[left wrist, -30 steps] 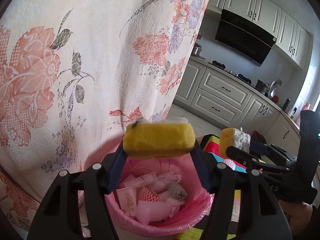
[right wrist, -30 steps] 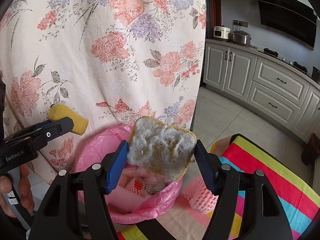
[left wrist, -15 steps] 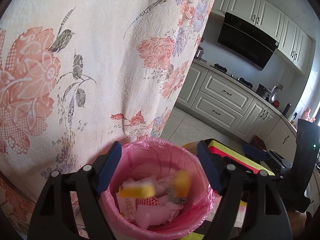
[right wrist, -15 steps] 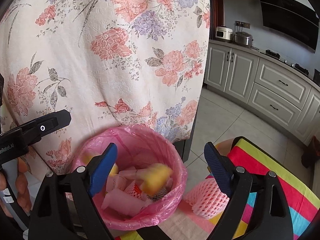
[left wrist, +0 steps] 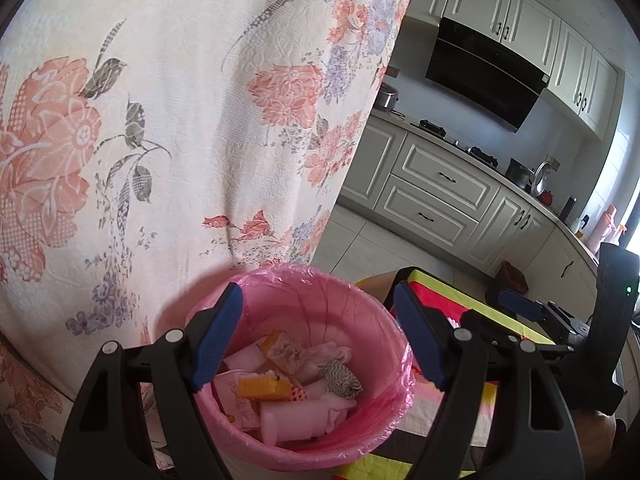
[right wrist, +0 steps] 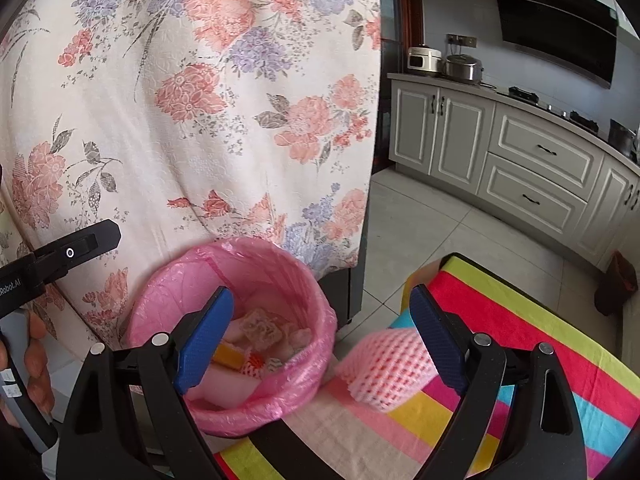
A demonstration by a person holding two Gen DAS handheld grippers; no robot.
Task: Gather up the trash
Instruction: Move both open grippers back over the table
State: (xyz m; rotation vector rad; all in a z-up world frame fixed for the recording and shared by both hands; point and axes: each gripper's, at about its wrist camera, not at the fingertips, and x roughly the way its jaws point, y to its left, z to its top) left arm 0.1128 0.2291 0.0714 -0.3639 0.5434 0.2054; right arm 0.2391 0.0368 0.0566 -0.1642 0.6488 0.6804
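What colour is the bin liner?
Pink; the bin liner shows best in the left wrist view.

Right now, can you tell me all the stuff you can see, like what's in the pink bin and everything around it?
Trash bin: one, pink liner, below both grippers.
Yellow sponge: one, in the bin.
Worn sponge: one, yellow and grey, in the bin.
Foam pieces: several, pale pink, in the bin.
Foam net: one, pink, on the striped cloth beside the bin.
Striped cloth: one, many colours, right of the bin.
Floral cloth: one, cream with pink flowers, hanging behind the bin.
Cabinets: grey-white, far wall.
Range hood: one, black.
Left gripper: fingers open, empty.
Right gripper: fingers open, empty.
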